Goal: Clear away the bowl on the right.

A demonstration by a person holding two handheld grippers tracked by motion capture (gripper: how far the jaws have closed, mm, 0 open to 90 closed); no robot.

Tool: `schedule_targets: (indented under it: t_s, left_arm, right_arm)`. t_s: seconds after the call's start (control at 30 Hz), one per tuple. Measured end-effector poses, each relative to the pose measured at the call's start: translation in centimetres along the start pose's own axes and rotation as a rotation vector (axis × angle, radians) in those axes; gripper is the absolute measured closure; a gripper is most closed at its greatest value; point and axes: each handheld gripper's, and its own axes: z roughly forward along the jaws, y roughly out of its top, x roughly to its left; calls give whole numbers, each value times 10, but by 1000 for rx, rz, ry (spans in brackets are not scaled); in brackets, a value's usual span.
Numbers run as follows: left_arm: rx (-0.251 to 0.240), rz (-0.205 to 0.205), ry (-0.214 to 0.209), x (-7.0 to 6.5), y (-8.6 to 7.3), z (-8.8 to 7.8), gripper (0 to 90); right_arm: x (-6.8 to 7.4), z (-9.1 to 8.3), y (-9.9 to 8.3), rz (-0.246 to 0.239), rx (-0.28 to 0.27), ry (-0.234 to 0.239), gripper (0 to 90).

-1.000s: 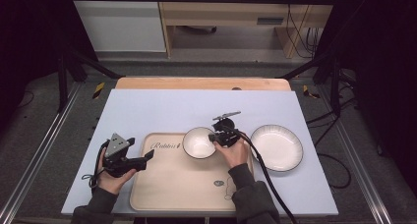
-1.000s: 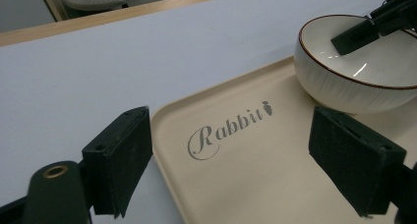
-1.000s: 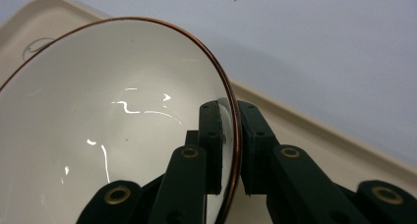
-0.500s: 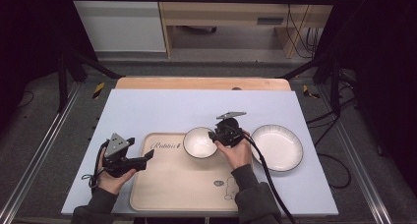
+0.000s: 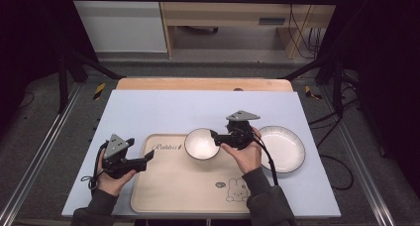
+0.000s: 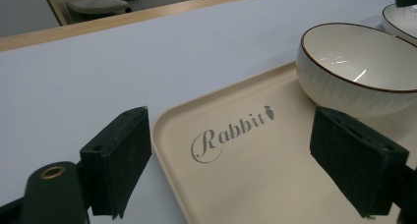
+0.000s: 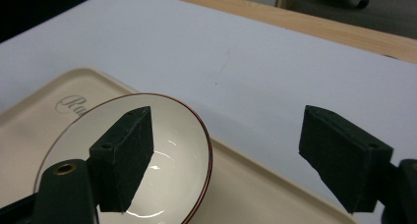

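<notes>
A white bowl (image 5: 202, 143) with a dark rim stands on the far right part of a cream tray (image 5: 173, 181) printed "Rabbit". My right gripper (image 5: 215, 136) hovers just right of the bowl and a little above it. Its jaws have just been opening and now stand wide; in the right gripper view (image 7: 235, 153) the bowl (image 7: 172, 135) lies below them, untouched by either pad. My left gripper (image 5: 148, 157) rests open at the tray's left edge. The left gripper view (image 6: 238, 155) shows the tray corner (image 6: 236, 180) between its jaws and the bowl (image 6: 354, 71) beyond.
A white plate (image 5: 282, 149) lies on the pale blue table (image 5: 163, 112) right of the tray, under my right hand's cable. A wooden strip (image 5: 203, 84) runs along the table's far edge. Dark frame posts and cables stand on the floor around.
The right gripper's jaws went from shut on the bowl's right rim to wide open, and the hand lifted and drew back to the right. The bowl stayed on the tray; the left gripper held still.
</notes>
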Motion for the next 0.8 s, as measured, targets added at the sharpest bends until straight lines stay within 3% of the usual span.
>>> schedule_targets:
  t_s: [0.27,0.47,0.8]
  left_arm:
    - [-2,-1,5,1,0,0,146]
    - [-4,-4,9,1,0,-1,139]
    - [-3,-6,18,2,-1,-1,130]
  right_arm:
    - [-10,-29,-9,7,-79,19,149]
    - [-20,-45,-23,4,-116,4,137]
    - [-29,-73,-42,-39,-172,4,114]
